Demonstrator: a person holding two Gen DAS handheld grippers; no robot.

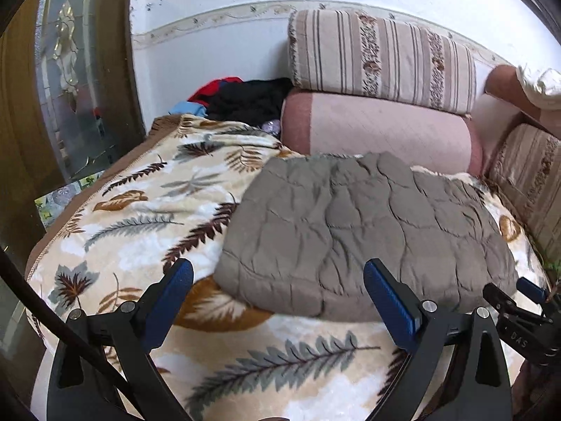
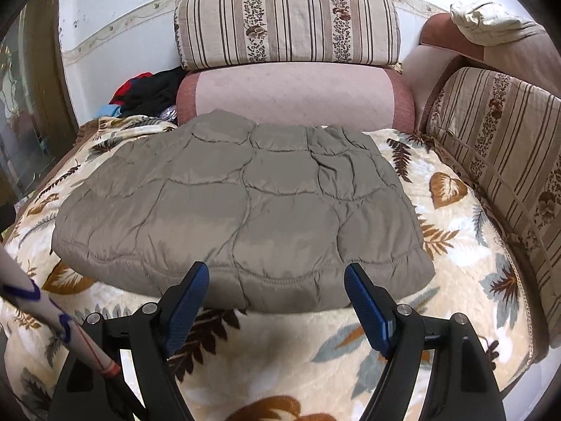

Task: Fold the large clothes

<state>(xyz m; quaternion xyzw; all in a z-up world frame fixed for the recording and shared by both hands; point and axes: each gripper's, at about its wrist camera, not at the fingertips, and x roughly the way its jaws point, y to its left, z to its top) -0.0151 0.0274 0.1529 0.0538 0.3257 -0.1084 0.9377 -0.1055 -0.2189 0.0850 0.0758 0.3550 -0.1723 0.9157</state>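
Note:
A grey-brown quilted jacket [image 1: 364, 231] lies folded into a flat block on the leaf-patterned blanket [image 1: 140, 203]; the right wrist view shows the jacket [image 2: 242, 207] from its front edge. My left gripper [image 1: 278, 275] hovers open over the jacket's near left corner with nothing between its blue fingers. My right gripper [image 2: 277, 279] is open too, just above the jacket's near hem, gripping nothing. The right gripper's tip [image 1: 522, 291] shows at the right edge of the left wrist view.
Pink [image 2: 294, 94] and striped cushions [image 2: 287, 21] stand stacked against the wall behind the jacket. Another striped cushion [image 2: 501, 161] lines the right side. A pile of black, red and blue clothes [image 1: 242, 100] sits at the back left. A wooden door [image 1: 21, 112] stands on the left.

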